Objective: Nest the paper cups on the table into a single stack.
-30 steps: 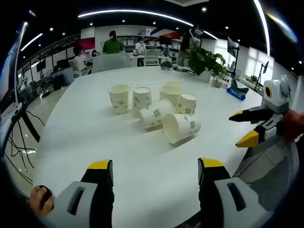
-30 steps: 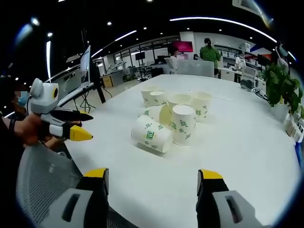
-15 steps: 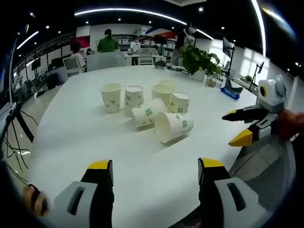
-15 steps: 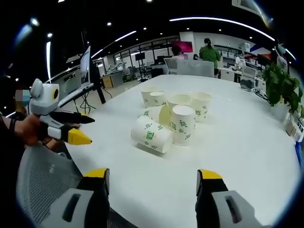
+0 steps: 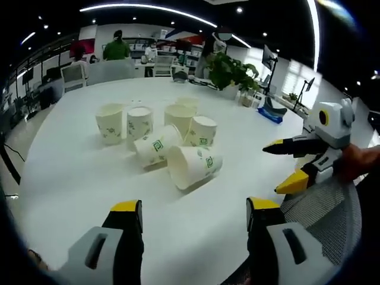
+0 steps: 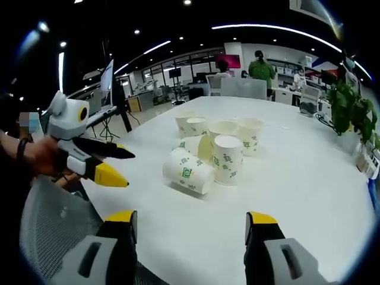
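Nothing is stacked yet: six paper cups (image 5: 193,167) lie loose ahead of the spread, empty left gripper (image 5: 193,215) and right gripper (image 6: 189,224).

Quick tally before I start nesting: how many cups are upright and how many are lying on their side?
Upright cups: 4
Tipped cups: 2
Total: 6 cups

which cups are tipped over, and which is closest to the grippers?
Two lie on their sides; the rest stand upright. The nearest tipped cup is at the cluster's front edge; the second tipped cup lies just behind it.
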A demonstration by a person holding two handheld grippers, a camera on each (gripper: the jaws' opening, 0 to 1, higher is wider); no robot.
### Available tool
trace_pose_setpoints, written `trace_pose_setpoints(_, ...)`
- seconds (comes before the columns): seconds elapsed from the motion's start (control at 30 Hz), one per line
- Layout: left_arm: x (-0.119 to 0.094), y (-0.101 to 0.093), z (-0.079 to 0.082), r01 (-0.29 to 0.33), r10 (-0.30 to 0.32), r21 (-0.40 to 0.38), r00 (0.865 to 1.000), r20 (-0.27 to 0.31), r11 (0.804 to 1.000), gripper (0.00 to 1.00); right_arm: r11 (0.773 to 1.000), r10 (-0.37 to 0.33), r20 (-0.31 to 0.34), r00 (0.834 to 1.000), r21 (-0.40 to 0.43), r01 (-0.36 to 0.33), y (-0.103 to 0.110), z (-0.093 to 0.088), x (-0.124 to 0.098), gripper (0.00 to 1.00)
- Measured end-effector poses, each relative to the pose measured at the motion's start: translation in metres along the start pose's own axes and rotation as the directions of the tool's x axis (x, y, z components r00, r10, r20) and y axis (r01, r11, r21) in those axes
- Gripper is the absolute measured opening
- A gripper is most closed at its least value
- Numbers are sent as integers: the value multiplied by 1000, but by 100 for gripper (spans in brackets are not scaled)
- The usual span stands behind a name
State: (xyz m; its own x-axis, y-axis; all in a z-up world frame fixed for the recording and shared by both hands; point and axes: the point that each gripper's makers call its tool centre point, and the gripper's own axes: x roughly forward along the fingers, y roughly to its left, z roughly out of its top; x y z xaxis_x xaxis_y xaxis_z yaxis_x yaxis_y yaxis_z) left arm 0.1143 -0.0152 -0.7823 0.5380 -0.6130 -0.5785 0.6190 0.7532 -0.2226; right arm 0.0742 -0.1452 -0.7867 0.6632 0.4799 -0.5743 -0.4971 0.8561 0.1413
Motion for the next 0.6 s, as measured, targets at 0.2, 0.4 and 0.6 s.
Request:
trace_pose_setpoints(0.2,17,1,11,30,-30,-28,1000,3,999,69,1000,-5,3,1000,1,5,-1,1,-1,74)
trace_pose_setpoints(0.4,33,4,16,61,-61,-67,998,6,996,68,1000,-4,4,1000,-2,4,-1,1,0,74)
trace_pose_setpoints(0.6,53,-7,14,118,-120,-128,993,-7,985,67,1000,-5,-1,1000,-3,5,-1,0,0,74)
